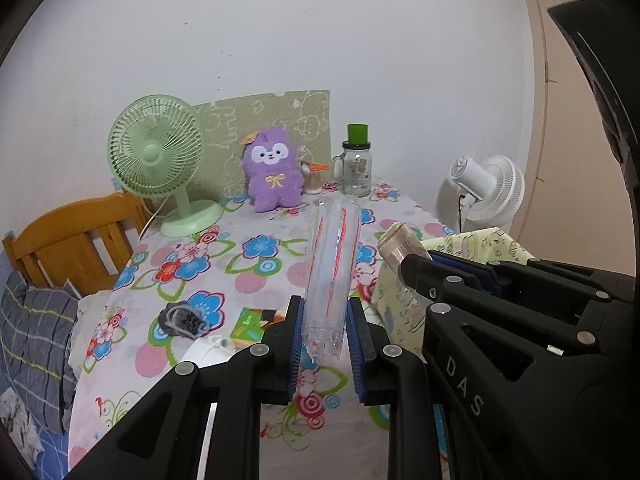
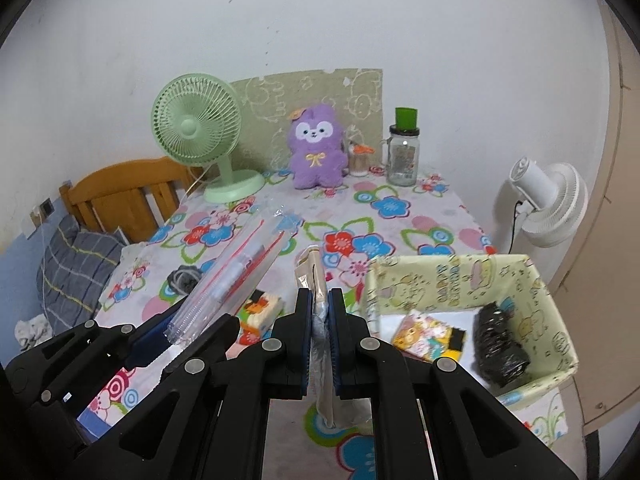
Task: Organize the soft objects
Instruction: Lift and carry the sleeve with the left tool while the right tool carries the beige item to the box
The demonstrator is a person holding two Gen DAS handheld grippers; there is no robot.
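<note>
Both held items hang above the flowered tabletop (image 1: 248, 280), so the step in hand looks like carrying them to the yellow-green fabric box (image 2: 552, 312) at the lower right of the right wrist view. To do it well, I judge that the grips should stay firm until each item is over the box opening, and that the two should go in one after the other so the hands do not crowd each other over that small mouth. The clear plastic bag with red stripes (image 1: 332, 264) is slippery and limp, so its free far end could catch on the box rim; coming in from above would clear it. The left gripper (image 1: 322, 336) has its fingers closed on the near end of the bag, which sticks forward and up through the centre of the left wrist view. The right gripper (image 2: 319, 340) has its fingers clamped on a flat beige packet (image 2: 314, 276), held edge-on at the centre of its own view, just left of the box. Both grippers point forward and somewhat downward, side by side and close together. Inside the box already lie a black bundle (image 2: 498, 350) and a colourful packet (image 2: 424, 338). A grey sock-like bundle (image 1: 182, 320) and a small tissue pack (image 2: 260, 312) lie on the tabletop, lower left of centre. A purple plush toy (image 1: 274, 172) sits at the far edge.
</note>
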